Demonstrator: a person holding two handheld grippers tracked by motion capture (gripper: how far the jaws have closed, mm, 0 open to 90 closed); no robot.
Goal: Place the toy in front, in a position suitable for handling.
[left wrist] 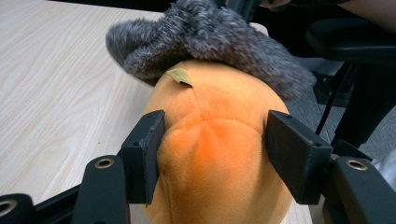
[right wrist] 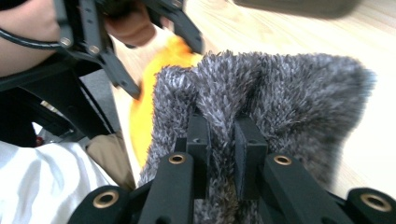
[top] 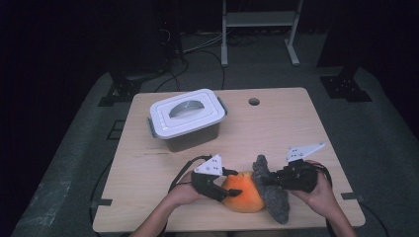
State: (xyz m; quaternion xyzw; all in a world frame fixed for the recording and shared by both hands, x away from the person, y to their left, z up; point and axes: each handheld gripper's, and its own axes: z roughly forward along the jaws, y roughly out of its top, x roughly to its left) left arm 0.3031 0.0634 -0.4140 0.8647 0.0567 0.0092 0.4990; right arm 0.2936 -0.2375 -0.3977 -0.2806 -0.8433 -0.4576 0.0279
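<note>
Holding the orange plush toy (top: 243, 193) steady looks like the whole job of the left gripper (top: 228, 188): in the left gripper view its two black jaws sit on either side of a bulge of the toy (left wrist: 212, 154), pads pressed into the soft fabric, so the tongs are clamped on it at about half their spread. The toy rests on the wooden table (top: 276, 128) close to the near edge, between the person's two hands, and that grip probably keeps it from sliding while the other hand works.

The right gripper (top: 264, 180) has its jaws drawn nearly together on a fold of the grey fuzzy cloth (top: 272, 190) — the right gripper view shows the pile bunched between the pads (right wrist: 201, 140). The cloth (left wrist: 210, 39) drapes over the far side of the toy and touches it; it hangs toward the table edge on the person's right. My reading is that one hand anchors and the other pulls or lays the cloth — whether it is going on or coming off I cannot tell.

Farther back on the left stands a lidded plastic box (top: 188, 118), well apart from both grippers, lid shut and handle folded flat.
</note>
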